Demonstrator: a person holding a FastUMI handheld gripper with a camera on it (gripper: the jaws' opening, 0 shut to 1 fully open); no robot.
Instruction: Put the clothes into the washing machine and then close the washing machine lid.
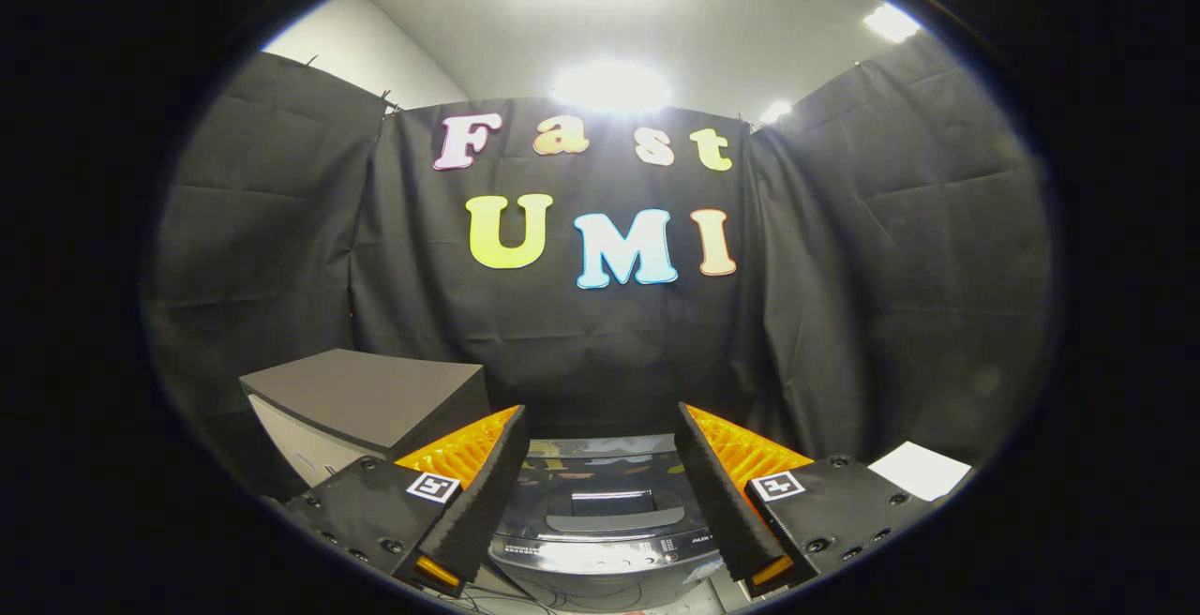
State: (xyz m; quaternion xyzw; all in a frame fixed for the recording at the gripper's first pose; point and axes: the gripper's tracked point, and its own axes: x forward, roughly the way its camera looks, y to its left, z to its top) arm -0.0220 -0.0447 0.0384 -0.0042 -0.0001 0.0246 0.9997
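The washing machine sits low between and just beyond the fingers, which stand wide apart, gripping nothing; its body is cut off below. Left of it stands a grey box.

The supporting surface is barely visible, a pale strip with thin dark cables lying on it, seen low between the spread-apart fingers of the gripper, which hold nothing. On it stands the dark grey, glossy-topped washing machine, its lid down, between the fingers and just ahead of them. A grey box with a dark flat top and a pale front stands to its left beyond the left finger, and a flat white sheet lies beyond the right finger, though what these two rest on cannot be told.
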